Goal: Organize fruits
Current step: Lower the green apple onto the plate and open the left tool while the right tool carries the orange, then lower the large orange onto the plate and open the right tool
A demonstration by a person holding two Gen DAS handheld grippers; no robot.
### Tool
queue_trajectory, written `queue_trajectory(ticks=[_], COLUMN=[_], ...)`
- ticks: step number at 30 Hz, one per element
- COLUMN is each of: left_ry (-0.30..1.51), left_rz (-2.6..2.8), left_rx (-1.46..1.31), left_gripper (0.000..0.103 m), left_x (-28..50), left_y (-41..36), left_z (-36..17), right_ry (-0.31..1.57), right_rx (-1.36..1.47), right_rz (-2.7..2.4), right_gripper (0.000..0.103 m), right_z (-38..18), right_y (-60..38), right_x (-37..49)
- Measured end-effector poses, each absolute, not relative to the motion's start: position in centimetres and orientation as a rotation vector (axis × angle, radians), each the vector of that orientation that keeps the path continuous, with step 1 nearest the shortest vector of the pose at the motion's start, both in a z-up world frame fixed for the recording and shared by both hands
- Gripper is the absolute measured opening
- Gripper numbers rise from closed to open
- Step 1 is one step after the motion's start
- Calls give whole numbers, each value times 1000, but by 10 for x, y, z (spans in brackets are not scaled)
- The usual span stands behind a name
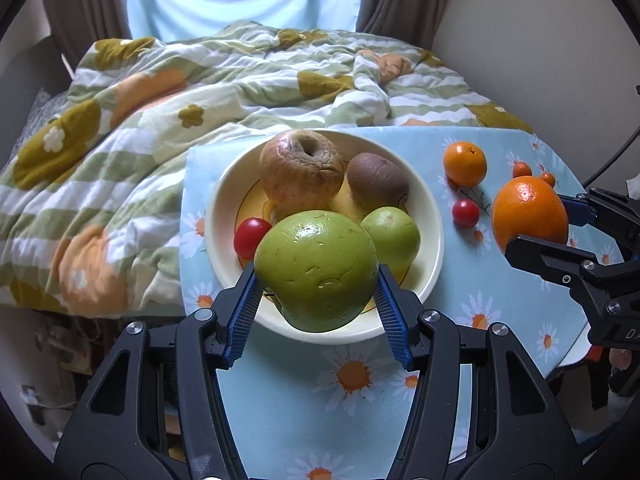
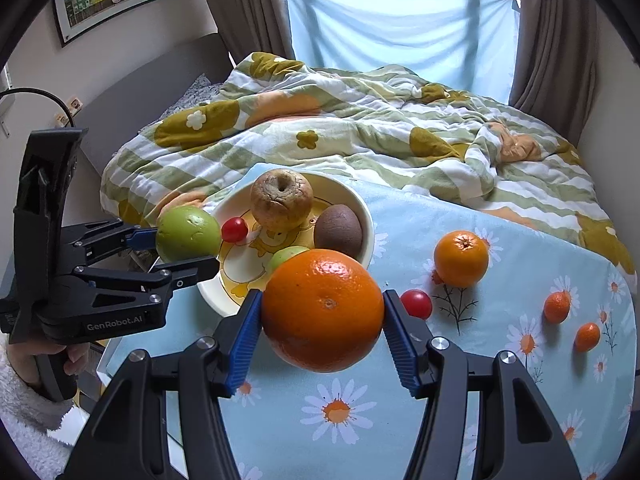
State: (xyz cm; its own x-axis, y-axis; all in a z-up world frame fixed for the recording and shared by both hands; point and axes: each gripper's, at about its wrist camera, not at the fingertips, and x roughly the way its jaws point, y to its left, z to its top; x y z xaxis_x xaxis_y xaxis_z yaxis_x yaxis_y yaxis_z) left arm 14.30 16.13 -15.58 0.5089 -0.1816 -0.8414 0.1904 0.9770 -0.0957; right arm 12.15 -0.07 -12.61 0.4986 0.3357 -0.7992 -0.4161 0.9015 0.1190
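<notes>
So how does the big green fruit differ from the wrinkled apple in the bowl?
The green fruit is smooth, glossy and green; the wrinkled apple is dull, reddish-brown and shrivelled. The green fruit is clamped in the left gripper above the bowl, while the wrinkled apple rests inside it. Both are roundish.

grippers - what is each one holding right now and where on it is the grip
The left gripper holds the big green apple by its two opposite sides. The right gripper holds the large orange the same way, pads on its flanks.

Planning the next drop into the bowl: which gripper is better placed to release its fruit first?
Left, probably. The left gripper holds the green apple right at the bowl; the right gripper holds the orange over the cloth beside it.
</notes>
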Motion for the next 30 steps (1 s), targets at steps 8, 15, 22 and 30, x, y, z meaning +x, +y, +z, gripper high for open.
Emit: queue_trajectory(ticks=[8,15,22,30], left_ry=[1051,1066,1024,1015], left_rz=[-272,-304,-315,-289], left_rx=[75,105,105,96], left_gripper=[62,63,103,103], left_x=[160,164,159,142], left_y=[166,165,165,168], left_z=[-185,-197,-185,-168], right_ry=[986,1000,1000,999], right_rx=[-65,-50,-40,-39], right_rz=[394,351,311,333], right_gripper=[55,55,55,55], right_z=[-142,-149,-144,-135], right_y=[8,7,0,-8], right_x=[127,128,126,125])
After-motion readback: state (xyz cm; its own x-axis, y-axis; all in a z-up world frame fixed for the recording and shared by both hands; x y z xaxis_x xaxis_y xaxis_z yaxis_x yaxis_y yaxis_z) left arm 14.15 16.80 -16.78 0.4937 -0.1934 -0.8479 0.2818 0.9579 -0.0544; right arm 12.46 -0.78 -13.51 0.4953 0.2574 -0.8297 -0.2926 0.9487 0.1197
